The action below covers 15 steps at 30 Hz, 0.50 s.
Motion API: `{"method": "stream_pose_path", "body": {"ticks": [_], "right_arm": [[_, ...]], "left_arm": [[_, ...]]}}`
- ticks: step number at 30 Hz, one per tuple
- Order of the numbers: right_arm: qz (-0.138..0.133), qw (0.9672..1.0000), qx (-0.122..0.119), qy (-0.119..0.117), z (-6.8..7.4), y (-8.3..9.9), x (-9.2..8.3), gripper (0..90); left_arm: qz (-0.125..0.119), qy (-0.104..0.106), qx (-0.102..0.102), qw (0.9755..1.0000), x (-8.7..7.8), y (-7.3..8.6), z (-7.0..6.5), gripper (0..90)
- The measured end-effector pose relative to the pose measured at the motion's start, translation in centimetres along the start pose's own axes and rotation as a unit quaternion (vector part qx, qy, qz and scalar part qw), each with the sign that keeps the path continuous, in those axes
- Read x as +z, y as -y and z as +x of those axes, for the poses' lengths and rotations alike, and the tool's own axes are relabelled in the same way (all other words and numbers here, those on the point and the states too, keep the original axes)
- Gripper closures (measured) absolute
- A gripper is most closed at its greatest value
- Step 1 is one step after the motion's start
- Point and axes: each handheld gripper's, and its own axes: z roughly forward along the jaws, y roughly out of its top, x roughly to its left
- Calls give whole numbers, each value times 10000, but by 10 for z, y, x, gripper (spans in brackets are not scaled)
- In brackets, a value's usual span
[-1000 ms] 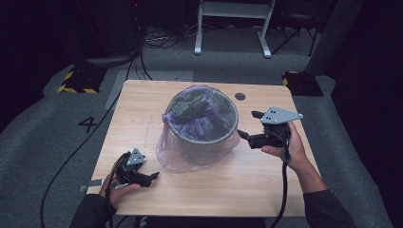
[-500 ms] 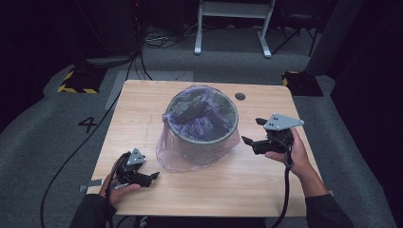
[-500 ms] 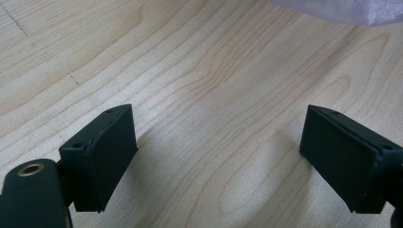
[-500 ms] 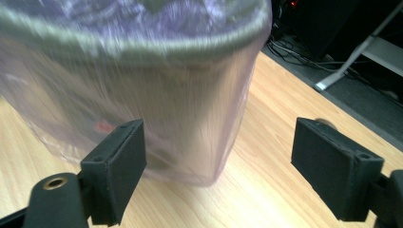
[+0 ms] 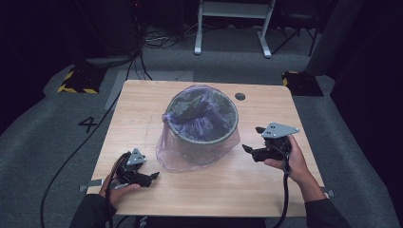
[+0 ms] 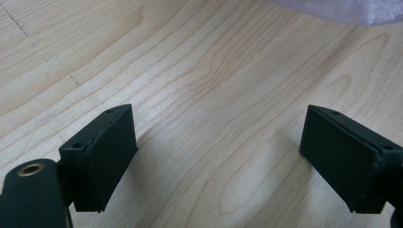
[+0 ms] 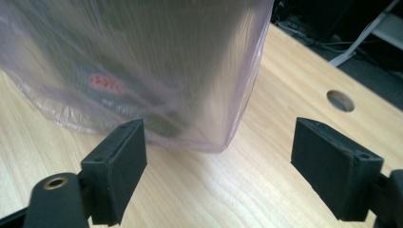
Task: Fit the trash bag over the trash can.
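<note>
Lowered since the earlier frame, the right gripper (image 5: 250, 140) stood nearer the bag-lined bin (image 5: 202, 124) at the table's (image 5: 142, 102) centre, jaws open, empty, aimed at its wall; the left gripper (image 5: 151, 176) rested open by the near edge.

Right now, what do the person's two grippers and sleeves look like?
Both the left gripper and the right gripper are black, each topped by a grey three-cornered plate. The fingers are flat black rectangular blocks. A black cable trails from the right one. The sleeves are dark.
</note>
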Motion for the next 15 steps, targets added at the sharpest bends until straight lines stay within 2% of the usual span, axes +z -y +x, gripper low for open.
{"method": "stream_pose_path", "body": {"ticks": [11,15], "right_arm": [[291,9995,-3,96,1,20,6,191],[413,9989,15,217,1,28,7,187]], "left_arm": [[0,1,1,10000,0,0,0,114],[2,3,-4,10000,0,0,0,114]]}}
